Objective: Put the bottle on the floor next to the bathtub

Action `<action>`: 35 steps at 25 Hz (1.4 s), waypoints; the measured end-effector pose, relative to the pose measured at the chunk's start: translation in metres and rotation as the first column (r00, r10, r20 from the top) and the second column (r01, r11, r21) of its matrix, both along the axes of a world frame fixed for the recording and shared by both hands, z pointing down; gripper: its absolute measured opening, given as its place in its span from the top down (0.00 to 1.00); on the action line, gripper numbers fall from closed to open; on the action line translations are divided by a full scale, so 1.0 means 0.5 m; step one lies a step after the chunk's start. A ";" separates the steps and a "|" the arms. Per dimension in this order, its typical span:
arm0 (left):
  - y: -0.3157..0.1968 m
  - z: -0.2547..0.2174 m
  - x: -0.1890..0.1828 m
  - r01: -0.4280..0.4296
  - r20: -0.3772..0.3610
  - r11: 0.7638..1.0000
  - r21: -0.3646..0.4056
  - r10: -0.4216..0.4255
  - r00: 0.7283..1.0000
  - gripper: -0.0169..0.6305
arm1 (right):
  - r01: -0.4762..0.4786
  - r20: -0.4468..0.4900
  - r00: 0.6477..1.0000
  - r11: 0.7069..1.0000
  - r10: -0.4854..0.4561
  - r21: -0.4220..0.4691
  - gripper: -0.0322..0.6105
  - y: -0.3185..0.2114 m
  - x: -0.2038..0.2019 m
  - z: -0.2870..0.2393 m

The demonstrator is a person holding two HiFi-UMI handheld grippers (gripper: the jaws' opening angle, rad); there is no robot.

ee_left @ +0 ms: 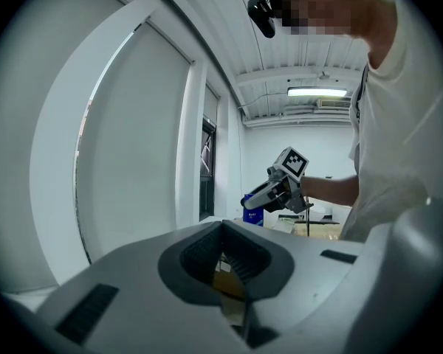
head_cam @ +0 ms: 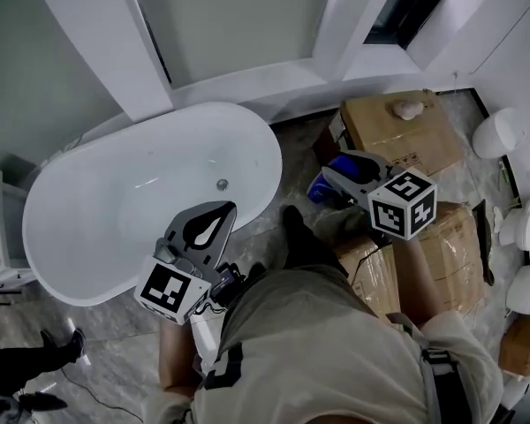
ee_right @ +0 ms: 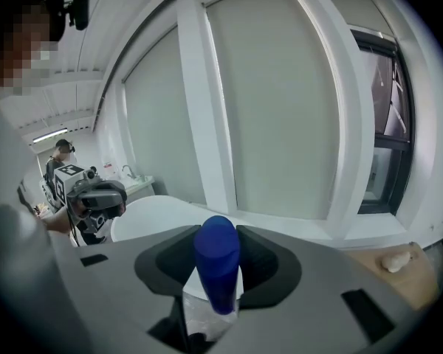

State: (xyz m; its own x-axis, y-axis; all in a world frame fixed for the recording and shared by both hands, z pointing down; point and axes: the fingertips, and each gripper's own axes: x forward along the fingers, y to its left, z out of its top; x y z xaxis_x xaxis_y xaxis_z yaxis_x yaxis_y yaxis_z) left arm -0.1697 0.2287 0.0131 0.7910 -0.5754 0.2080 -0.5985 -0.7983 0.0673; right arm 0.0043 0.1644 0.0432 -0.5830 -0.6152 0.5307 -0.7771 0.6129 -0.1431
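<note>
Fingers (ee_right: 269, 268) of the right gripper (head_cam: 331, 179) pinch the bottle (ee_right: 216, 260), a clear one with a tall blue cap that stands up between the pads. It is held in the air, above the grey floor (head_cam: 296, 144) between the white bathtub (head_cam: 88, 210) and the cardboard boxes (head_cam: 397, 131). At the bathtub's near rim the left gripper (head_cam: 219, 212) hovers, its fingers (ee_left: 260, 260) pressed together at the tips and carrying nothing.

In the head view the right claw (head_cam: 332, 177) covers most of the bottle (head_cam: 318, 191), leaving only blue patches visible.
</note>
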 end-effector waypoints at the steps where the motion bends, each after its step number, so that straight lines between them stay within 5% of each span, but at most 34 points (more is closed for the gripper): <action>1: -0.011 0.001 0.007 0.003 -0.001 1.000 -0.005 -0.003 1.000 0.89 | 0.002 0.007 1.000 1.000 -0.002 -0.006 0.70 -0.018 0.004 0.006; 13: -0.240 0.053 0.183 0.120 0.049 0.986 -0.119 -0.115 0.992 0.89 | 0.180 -0.087 0.979 0.980 -0.187 -0.083 0.70 -0.262 0.127 0.129; 21: -0.396 0.100 0.298 0.221 0.125 0.957 -0.190 -0.200 0.972 0.89 | 0.278 -0.049 0.956 0.944 -0.290 -0.176 0.70 -0.395 0.234 0.211; 28: -0.446 0.128 0.310 0.304 0.162 0.926 -0.223 -0.273 0.948 0.89 | 0.310 -0.047 0.943 0.922 -0.329 -0.233 0.70 -0.469 0.259 0.263; 35: -0.452 0.156 0.276 0.294 0.203 0.935 -0.198 -0.255 0.945 0.89 | 0.308 -0.091 0.933 0.902 -0.349 -0.302 0.70 -0.513 0.200 0.358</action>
State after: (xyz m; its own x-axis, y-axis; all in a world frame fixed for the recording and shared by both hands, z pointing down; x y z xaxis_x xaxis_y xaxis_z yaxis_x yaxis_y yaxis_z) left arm -0.0316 0.0025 0.0910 0.5493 -0.6882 0.4740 -0.8102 -0.5775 0.1005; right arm 0.1042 -0.0919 0.2223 -0.6340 -0.2172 0.7422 -0.5627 0.7879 -0.2501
